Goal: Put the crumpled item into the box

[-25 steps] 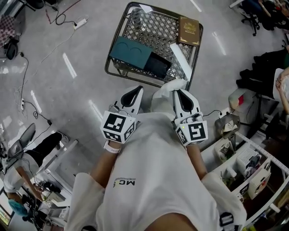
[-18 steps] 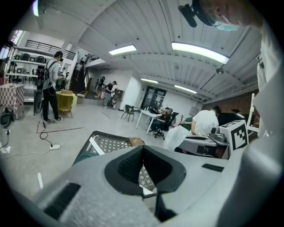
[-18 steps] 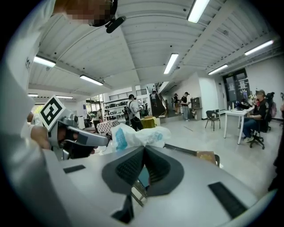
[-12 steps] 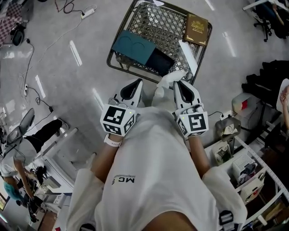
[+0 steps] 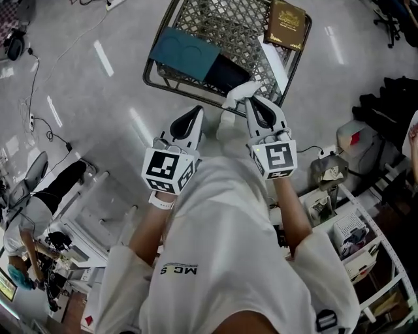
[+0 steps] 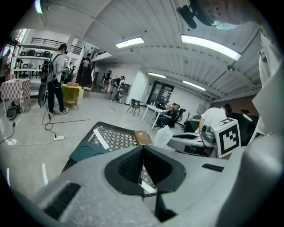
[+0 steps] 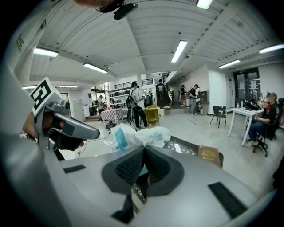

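Note:
The crumpled item [image 5: 239,95] is a white plastic bag with blue print, and it sticks out past the tips of my right gripper [image 5: 252,102], which is shut on it. In the right gripper view the bag [image 7: 138,135] bulges just beyond the closed jaws. It hangs over the near rim of the box [image 5: 171,90], a dark wire basket on the floor. My left gripper [image 5: 194,111] is shut and holds nothing, level with the right one and just short of the rim. The left gripper view shows the basket [image 6: 108,135] ahead.
Inside the basket lie a teal case [image 5: 182,55], a brown book [image 5: 288,15] and a white strip [image 5: 273,60]. Shelving with clutter [image 5: 356,238] stands at the right, a low rack [image 5: 91,218] at the left. Cables [image 5: 32,111] trail on the floor.
Both grippers have moved forward toward the basket; the bag now reaches over its near rim. The basket sits higher in the head view.

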Motion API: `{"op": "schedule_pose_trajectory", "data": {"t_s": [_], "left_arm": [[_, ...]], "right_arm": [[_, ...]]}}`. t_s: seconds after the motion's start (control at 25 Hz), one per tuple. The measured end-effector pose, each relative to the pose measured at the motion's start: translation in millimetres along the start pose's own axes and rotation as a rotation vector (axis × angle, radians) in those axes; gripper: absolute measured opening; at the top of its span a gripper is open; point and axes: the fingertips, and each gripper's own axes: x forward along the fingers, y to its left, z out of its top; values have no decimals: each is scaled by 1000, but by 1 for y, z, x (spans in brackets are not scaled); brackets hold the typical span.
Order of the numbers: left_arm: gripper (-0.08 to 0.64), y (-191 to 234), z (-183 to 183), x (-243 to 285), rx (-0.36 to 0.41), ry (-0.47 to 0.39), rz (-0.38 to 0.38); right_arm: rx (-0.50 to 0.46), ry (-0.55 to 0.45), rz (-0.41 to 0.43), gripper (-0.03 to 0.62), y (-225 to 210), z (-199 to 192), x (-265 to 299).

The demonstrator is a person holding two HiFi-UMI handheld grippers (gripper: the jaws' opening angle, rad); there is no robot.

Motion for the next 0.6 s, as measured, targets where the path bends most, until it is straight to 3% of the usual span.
{"op": "schedule_pose_trajectory", "data": {"t_s": [0.6], "left_arm": [[23,25,-38,45,-49,42,53]], "right_arm": [[-8,155,42,18,-30,-83,69]]}}
